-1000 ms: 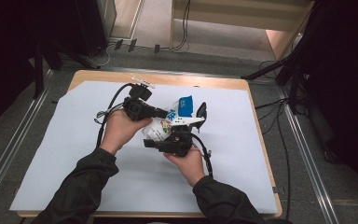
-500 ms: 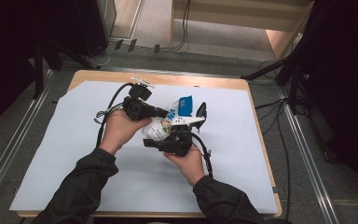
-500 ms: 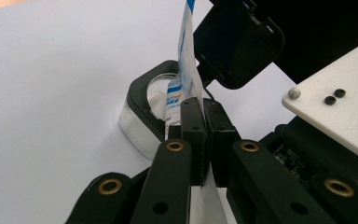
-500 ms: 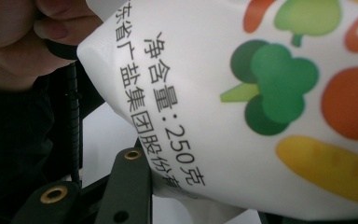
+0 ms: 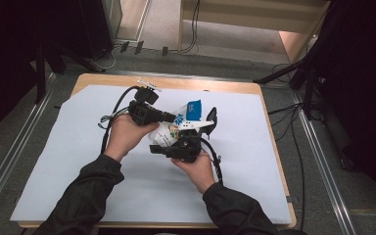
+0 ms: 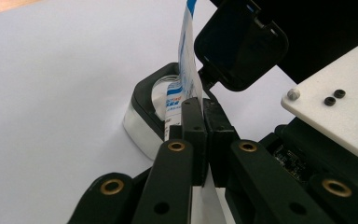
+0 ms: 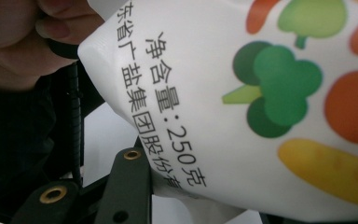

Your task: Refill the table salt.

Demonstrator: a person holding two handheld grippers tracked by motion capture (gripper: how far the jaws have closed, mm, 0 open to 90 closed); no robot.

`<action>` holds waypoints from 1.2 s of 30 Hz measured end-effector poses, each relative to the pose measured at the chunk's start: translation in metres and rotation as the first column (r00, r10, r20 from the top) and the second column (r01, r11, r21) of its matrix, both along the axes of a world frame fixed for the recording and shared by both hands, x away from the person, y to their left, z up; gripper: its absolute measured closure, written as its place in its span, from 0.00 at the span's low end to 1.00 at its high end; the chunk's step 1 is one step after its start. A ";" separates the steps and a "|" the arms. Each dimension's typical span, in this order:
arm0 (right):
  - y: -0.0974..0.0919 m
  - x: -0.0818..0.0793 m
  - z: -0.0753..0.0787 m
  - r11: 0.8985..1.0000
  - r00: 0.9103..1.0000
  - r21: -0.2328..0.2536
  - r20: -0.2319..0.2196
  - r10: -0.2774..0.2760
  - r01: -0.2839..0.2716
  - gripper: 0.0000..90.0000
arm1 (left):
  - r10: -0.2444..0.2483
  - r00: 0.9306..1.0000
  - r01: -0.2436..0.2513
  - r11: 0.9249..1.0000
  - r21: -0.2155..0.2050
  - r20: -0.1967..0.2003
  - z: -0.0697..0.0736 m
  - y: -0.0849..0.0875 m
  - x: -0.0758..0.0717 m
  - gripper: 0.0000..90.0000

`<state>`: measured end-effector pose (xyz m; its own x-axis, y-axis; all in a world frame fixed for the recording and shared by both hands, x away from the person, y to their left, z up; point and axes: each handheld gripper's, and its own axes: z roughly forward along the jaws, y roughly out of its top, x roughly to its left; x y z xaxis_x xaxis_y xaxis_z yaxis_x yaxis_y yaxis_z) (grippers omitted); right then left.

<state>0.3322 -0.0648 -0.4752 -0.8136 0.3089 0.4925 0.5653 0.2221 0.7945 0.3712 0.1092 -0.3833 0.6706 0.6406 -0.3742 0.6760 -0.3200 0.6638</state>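
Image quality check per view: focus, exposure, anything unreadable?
High view: dark surround, evenly lit white table cover, soft detail. Left gripper view: shut left gripper sharp on the bag, cover overexposed. Right gripper view: bag print readable, hand blurred.

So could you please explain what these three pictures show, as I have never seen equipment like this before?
There is no robot here: a person in dark sleeves holds a hand-operated pair of black tongs in each hand. The high view looks down on a wooden table covered with a pale sheet. The other two pictures come from small cameras riding on the tongs, looking along their jaws.

Between the hands is a white plastic food pouch with blue print and vegetable drawings. The left tongs are shut on the pouch's thin flat edge, as the left gripper view shows. The right tongs hold the pouch's body from below; the right gripper view shows it very close, with broccoli and carrot pictures. The left gripper view also shows a small black and silver device on the sheet; what it is I cannot tell.
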 end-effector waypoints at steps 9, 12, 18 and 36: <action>0.002 -0.001 0.001 1.000 1.000 -0.026 0.024 -0.008 0.008 0.72 | 0.015 1.000 -0.015 1.000 0.002 0.009 0.001 -0.001 -0.001 1.00; 0.002 -0.001 0.001 1.000 1.000 -0.027 0.021 -0.005 0.006 0.70 | 0.014 1.000 -0.014 1.000 0.007 0.006 0.001 -0.001 0.000 1.00; 0.003 -0.001 0.001 0.999 1.000 -0.042 0.023 -0.002 0.003 0.71 | 0.016 1.000 -0.016 1.000 0.008 -0.011 0.001 -0.002 0.001 1.00; -0.002 0.001 0.001 0.999 1.000 0.036 -0.010 0.010 -0.010 0.74 | 0.001 1.000 -0.001 1.000 0.000 -0.019 0.004 -0.002 0.001 0.98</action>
